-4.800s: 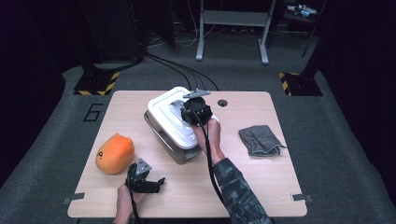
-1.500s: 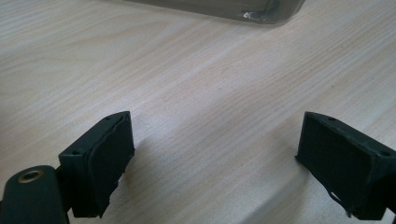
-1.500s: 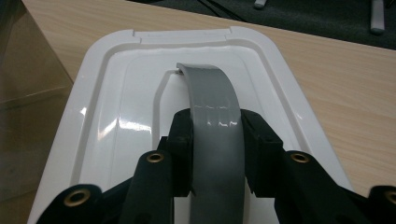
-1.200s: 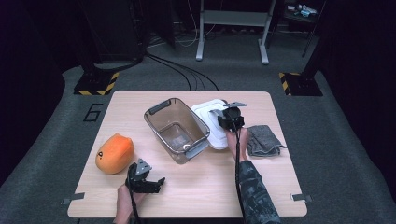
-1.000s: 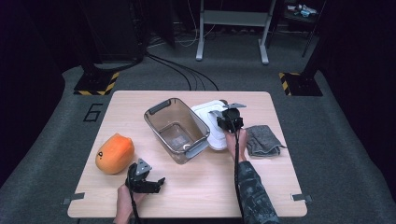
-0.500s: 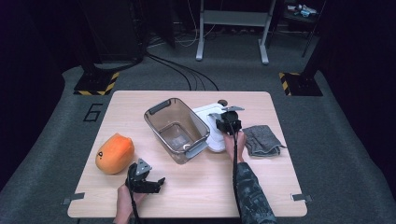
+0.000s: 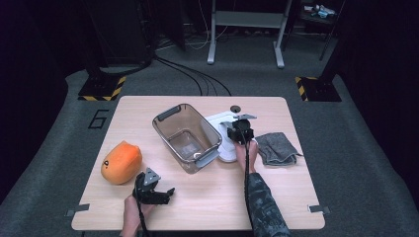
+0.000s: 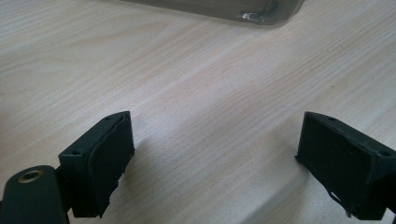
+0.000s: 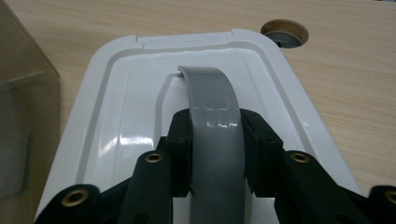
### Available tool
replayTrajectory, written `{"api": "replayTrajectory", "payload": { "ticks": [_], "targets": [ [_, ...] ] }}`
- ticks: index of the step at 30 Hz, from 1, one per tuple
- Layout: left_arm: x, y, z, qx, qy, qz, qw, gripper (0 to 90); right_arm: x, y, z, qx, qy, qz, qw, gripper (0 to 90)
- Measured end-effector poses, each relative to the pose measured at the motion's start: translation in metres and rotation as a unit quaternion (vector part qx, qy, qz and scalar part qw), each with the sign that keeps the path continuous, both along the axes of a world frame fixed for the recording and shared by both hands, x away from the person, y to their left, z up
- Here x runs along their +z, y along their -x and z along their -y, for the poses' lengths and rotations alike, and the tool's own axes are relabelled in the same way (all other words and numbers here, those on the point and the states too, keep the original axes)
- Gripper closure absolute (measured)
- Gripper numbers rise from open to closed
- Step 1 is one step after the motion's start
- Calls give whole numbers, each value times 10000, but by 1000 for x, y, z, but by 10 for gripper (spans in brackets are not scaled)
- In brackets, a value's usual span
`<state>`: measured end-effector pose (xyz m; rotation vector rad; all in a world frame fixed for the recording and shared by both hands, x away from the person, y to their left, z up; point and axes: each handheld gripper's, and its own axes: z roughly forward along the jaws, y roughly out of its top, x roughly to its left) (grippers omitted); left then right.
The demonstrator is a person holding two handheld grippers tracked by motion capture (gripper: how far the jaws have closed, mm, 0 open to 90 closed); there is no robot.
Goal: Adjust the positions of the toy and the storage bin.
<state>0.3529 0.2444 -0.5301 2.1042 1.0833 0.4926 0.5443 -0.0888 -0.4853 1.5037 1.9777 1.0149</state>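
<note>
A wooden desk (image 7: 163,103) is seen from above, with a person's forearms entering from the 6 o'clock edge. Just right of the desk's centre lies a white lid (image 7: 223,140) with a grey arched handle (image 9: 214,109) along its middle. The right hand-held gripper (image 7: 240,132) is closed on that handle: in the right gripper view the two black jaws press against both sides of the grey strap, with the white lid spread beneath them. The lid lies flat on the desk, right against the 3 o'clock side of a clear, smoky-tinted plastic bin (image 7: 187,136), which stands open-topped at the desk's centre with a grey grip at each end. At 3 o'clock from the lid, just beside the person's right hand, lies a crumpled grey cloth (image 7: 275,148). A small round cable hole (image 7: 235,108) sits in the desk at 12 o'clock from the lid. An orange, rounded soft object (image 7: 121,162) rests toward the 9 o'clock side of the desk. The left hand-held gripper (image 7: 153,190) sits low near the 6 o'clock edge, at 4 o'clock from the orange object. In the left gripper view its jaws stand wide apart over bare wood, holding nothing, with the bin's lower edge (image 8: 219,9) at the top of that view.
</note>
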Motion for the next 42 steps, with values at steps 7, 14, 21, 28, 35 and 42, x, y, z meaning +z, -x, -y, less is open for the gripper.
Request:
{"api": "replayTrajectory", "payload": {
  "ticks": [7,14,21,28,35,42],
  "targets": [
    [0,0,0,-16,-28,5,10000,104,-2,0,-3,2,-2,-33,10000,665],
    [0,0,0,-5,-11,5,10000,104,-13,-2,-6,14,-33,-145,9999,651],
    [0,0,0,-15,-27,8,10000,104,-12,-1,0,-39,-204,-252,9995,447],
    [0,0,0,-15,-30,7,10000,104,7,15,11,192,-29,-137,9997,293],
    [0,0,0,-1,-2,-5,10000,104,13,35,24,504,104,-104,9986,170],
    [0,-1,-1,-7,16,-37,10000,104,13,65,38,671,18,-57,9977,136]
  ]
}}
